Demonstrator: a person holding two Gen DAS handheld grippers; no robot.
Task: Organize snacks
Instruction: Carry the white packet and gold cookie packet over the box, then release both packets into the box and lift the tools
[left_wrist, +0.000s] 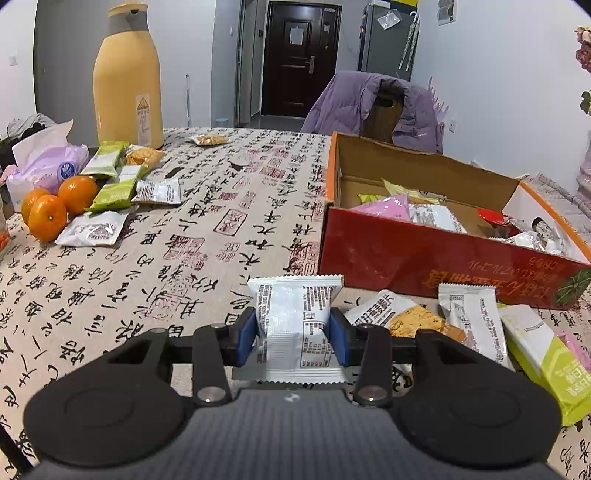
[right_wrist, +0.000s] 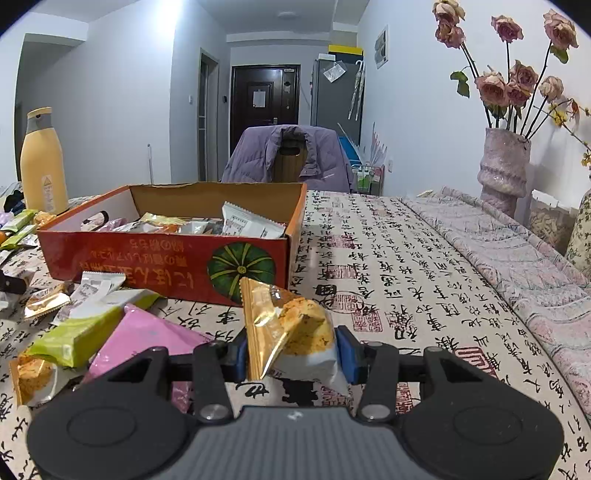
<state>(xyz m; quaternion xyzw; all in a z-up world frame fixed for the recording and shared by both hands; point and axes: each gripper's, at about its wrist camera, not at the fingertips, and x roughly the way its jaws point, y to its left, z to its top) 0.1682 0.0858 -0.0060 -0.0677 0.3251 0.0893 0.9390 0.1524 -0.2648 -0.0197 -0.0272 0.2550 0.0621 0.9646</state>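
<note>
Beside the red box (left_wrist: 424, 258), left hand-held gripper (left_wrist: 293, 334) clamping white packet (left_wrist: 295, 321), right hand-held gripper (right_wrist: 291, 350) pinching gold biscuit packet (right_wrist: 291, 328)

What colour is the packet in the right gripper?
Gold and clear snack packet, white at the base; right wrist view.

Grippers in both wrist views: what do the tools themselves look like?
The left gripper and right gripper match: matte black linkage arms with silver pivot rivets, blue pads on the fingers, two round black housings and a ribbed grey centre plate. No cables, hands or sleeves show.
</note>
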